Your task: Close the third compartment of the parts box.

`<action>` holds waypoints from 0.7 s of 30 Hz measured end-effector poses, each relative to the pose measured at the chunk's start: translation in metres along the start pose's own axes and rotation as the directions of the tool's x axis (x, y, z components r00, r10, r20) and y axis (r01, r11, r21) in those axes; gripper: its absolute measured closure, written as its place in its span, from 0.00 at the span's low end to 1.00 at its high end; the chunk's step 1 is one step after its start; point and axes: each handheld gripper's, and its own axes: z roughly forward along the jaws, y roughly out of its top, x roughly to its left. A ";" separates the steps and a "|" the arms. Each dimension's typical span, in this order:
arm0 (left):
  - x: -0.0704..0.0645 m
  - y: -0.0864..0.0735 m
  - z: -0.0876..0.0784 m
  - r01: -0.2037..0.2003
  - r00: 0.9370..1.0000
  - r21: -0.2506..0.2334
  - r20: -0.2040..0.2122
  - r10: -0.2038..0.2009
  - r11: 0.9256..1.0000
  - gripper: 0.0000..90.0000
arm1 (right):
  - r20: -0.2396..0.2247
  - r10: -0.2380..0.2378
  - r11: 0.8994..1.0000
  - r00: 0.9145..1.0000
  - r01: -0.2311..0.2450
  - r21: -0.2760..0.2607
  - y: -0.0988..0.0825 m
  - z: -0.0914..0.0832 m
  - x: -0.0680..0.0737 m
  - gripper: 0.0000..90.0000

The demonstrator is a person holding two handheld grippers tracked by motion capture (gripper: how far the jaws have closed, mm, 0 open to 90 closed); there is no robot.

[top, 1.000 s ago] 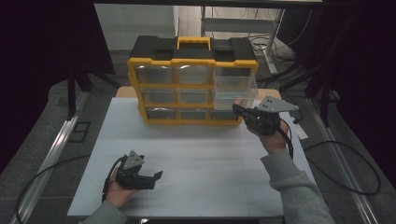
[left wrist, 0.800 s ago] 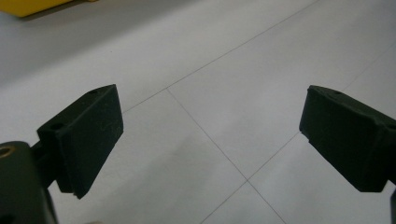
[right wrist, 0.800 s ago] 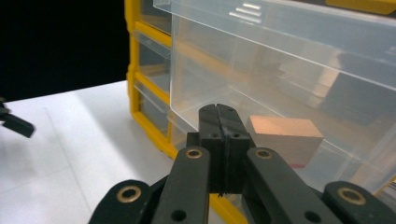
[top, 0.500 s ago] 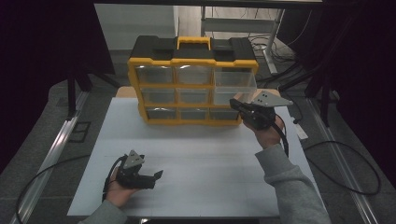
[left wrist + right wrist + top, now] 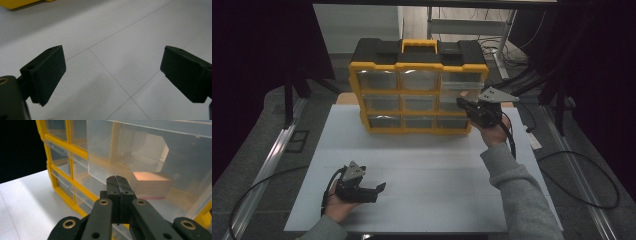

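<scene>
Your right gripper [image 5: 117, 180] is pinched fully closed with nothing in it, tips right up at the clear drawer [image 5: 150, 170] that's slid out of the yellow organizer [image 5: 417, 92] at its right column. A wood block [image 5: 150, 183] sits inside that drawer. Your left gripper [image 5: 112, 75] is wide open and empty, down low over the white table [image 5: 437, 165].

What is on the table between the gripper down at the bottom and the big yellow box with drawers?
Nothing. In the high view, only bare white table lies between the left gripper and the yellow drawer organizer.
</scene>
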 end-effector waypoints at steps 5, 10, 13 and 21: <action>0.001 -0.001 -0.002 0.005 1.000 -0.001 -0.002 -0.005 1.000 0.08 | 0.020 0.003 1.000 1.000 -0.003 0.006 0.003 0.008 -0.006 0.99; 0.000 -0.001 -0.001 0.005 1.000 -0.002 0.000 -0.005 1.000 0.08 | 0.033 0.014 1.000 0.999 -0.015 0.006 0.004 0.013 -0.010 0.99; 0.001 -0.001 -0.001 0.004 1.000 -0.001 0.002 -0.004 1.000 0.08 | 0.043 0.010 1.000 0.999 -0.011 0.010 0.005 0.018 -0.012 0.99; 0.001 -0.002 -0.001 0.006 1.000 0.002 -0.002 -0.006 1.000 0.08 | 0.061 0.016 1.000 0.998 -0.017 0.003 0.007 0.025 -0.019 0.99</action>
